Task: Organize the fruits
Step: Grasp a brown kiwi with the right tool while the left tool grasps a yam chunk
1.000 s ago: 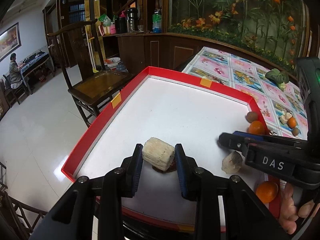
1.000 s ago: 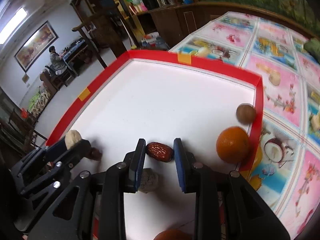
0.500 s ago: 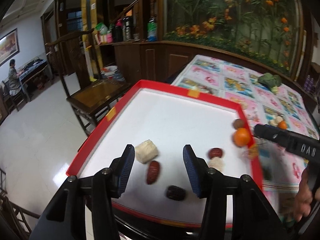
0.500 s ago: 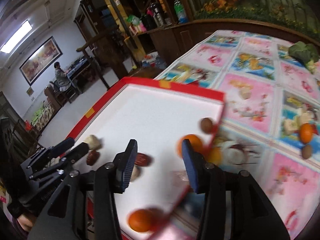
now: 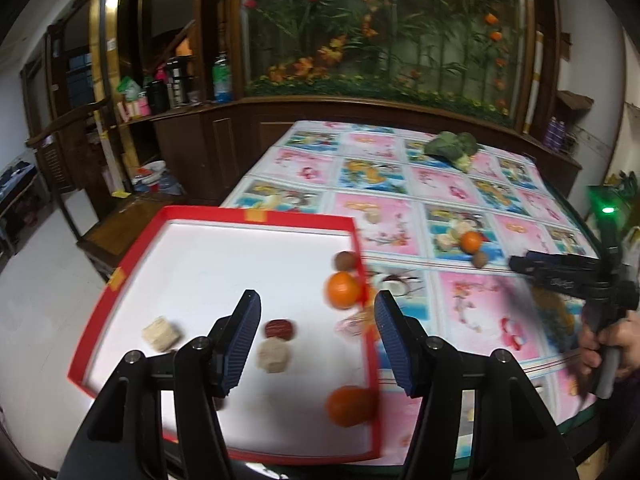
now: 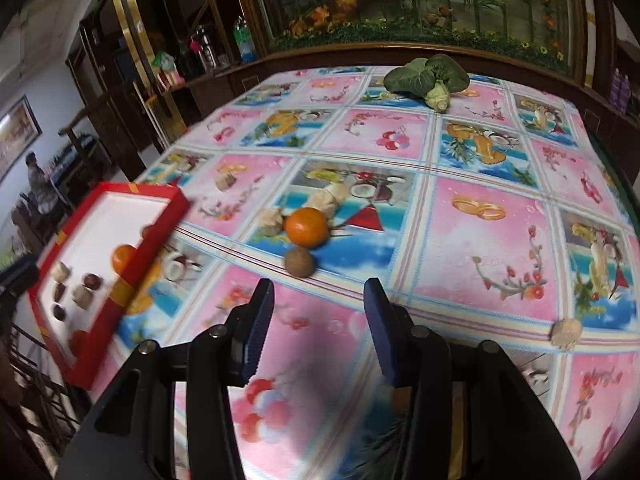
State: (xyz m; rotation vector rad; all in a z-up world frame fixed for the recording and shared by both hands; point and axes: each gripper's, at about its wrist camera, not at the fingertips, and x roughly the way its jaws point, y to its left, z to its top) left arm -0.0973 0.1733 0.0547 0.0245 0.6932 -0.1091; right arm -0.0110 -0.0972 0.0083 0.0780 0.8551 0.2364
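Both my grippers, left gripper (image 5: 316,336) and right gripper (image 6: 318,322), are wide open and carry nothing. The orange (image 6: 306,227) and the brown nut (image 6: 299,262) touch mid-table; my grab may roll one off.

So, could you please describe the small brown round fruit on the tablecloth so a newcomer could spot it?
Start at the red tray, then look right to the lone orange on the tablecloth. The brown fruit touches its near side: smaller, dull tan, unlike the pale chunks beside the orange.

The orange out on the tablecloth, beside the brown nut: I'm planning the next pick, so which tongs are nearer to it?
Right. The right tongs hang open just short of the orange and brown nut. The left tongs hang open over the red tray, with the orange beyond its far corner.
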